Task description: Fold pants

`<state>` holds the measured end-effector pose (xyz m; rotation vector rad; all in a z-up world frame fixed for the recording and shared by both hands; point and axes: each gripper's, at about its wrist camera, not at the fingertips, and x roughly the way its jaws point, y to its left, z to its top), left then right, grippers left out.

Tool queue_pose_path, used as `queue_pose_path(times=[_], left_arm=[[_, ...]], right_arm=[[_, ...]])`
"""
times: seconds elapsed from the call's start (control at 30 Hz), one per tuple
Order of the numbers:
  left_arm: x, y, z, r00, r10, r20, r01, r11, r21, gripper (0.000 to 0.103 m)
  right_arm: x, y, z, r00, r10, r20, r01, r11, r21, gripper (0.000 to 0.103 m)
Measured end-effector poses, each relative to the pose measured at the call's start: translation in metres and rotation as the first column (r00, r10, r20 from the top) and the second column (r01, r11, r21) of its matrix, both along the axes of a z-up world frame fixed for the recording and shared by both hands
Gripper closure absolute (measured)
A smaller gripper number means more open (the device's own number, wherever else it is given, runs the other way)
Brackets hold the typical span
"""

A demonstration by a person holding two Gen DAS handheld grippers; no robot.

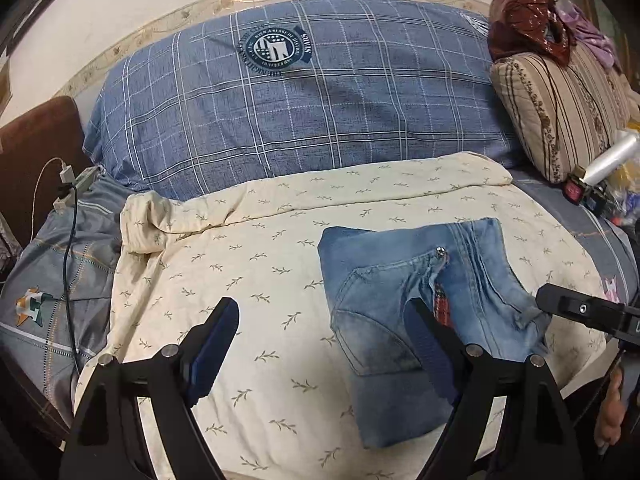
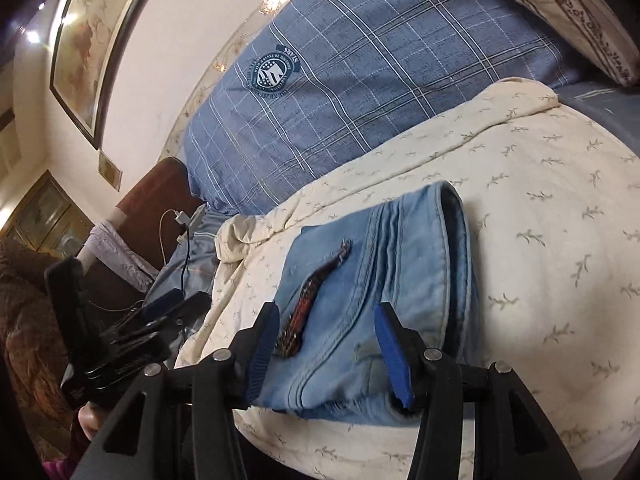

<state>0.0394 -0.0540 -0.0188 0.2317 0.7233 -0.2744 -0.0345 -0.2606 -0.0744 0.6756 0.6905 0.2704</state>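
The folded jeans (image 1: 404, 320) lie low and right of centre on the cream sheet (image 1: 256, 280) of the bed, below the blue checked pillow (image 1: 304, 112), a charger cable (image 1: 72, 248) at left, both the left hand-held gripper (image 1: 320, 344) and right hand-held gripper (image 2: 326, 344) open, holding nothing.
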Motion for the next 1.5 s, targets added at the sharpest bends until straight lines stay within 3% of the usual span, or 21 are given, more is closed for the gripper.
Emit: queue_pose_path(times=[0.27, 0.43, 0.63, 0.73, 0.87, 0.97, 1.07, 1.27, 1.5], left_arm=[[-0.007, 0.000, -0.011, 1.000, 0.010, -0.018, -0.010, 1.000, 0.007, 0.017], [-0.002, 0.000, -0.024, 0.998, 0.020, -0.052, -0.019, 1.000, 0.020, 0.017], [0.005, -0.007, -0.079, 0.980, 0.042, -0.196, -0.030, 0.998, 0.062, 0.017], [0.001, -0.008, -0.089, 0.983, 0.043, -0.176, -0.032, 0.997, 0.065, 0.016], [-0.001, -0.012, -0.092, 0.988, 0.040, -0.147, -0.024, 0.994, 0.106, 0.011], [-0.002, -0.010, -0.083, 0.988, 0.050, -0.149, -0.036, 0.995, 0.095, 0.011], [-0.008, -0.009, -0.064, 0.995, 0.052, -0.085, -0.043, 0.993, 0.110, 0.011], [-0.020, -0.002, -0.017, 0.997, 0.065, 0.050, -0.069, 0.994, 0.080, 0.011], [-0.032, 0.002, 0.025, 0.987, 0.066, 0.146, -0.075, 0.996, 0.051, 0.011]], right_arm=[[0.000, -0.002, -0.007, 0.999, -0.021, -0.031, 0.021, 1.000, -0.019, 0.050], [0.007, -0.001, -0.020, 0.995, -0.016, -0.097, 0.014, 1.000, -0.026, 0.049], [0.020, -0.010, -0.051, 0.978, 0.004, -0.208, 0.006, 0.999, 0.046, 0.048], [0.021, -0.019, -0.060, 0.975, 0.007, -0.224, 0.017, 0.994, 0.107, 0.050], [0.024, -0.016, -0.063, 0.971, 0.015, -0.237, -0.001, 0.998, 0.059, 0.054], [0.024, -0.014, -0.060, 0.973, 0.013, -0.232, -0.001, 0.999, 0.051, 0.054], [0.021, -0.019, -0.055, 0.977, -0.004, -0.215, 0.024, 0.995, 0.093, 0.054], [0.004, -0.019, -0.022, 0.998, -0.044, -0.033, 0.047, 0.995, 0.083, 0.053], [-0.005, -0.004, 0.000, 0.996, -0.056, 0.071, 0.055, 0.998, 0.008, 0.051]])
